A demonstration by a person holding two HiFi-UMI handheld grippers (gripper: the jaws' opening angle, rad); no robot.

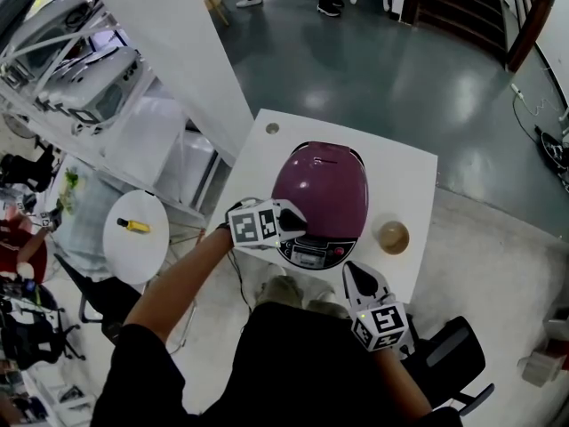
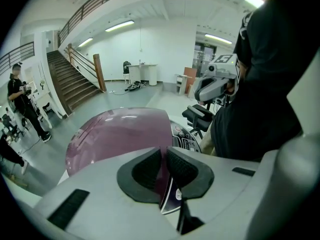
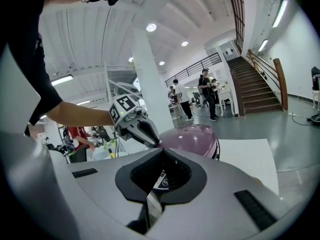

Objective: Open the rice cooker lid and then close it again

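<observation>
Nosing the rice cooker (image 1: 324,185) by its illegible panel (image 1: 313,254), left gripper (image 1: 298,221) gapes slightly, right gripper (image 1: 356,275) clenched empty.

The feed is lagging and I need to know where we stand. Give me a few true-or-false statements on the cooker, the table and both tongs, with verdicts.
1. The glossy purple rice cooker stands open. False: its lid is down.
2. The left tongs are at the cooker's front, beside its control panel. True.
3. The right tongs are shut with nothing between them. True.
4. The small round tan object sits on top of the cooker. False: it stands on the white square table, beside the cooker, on the right in the head view.
</observation>
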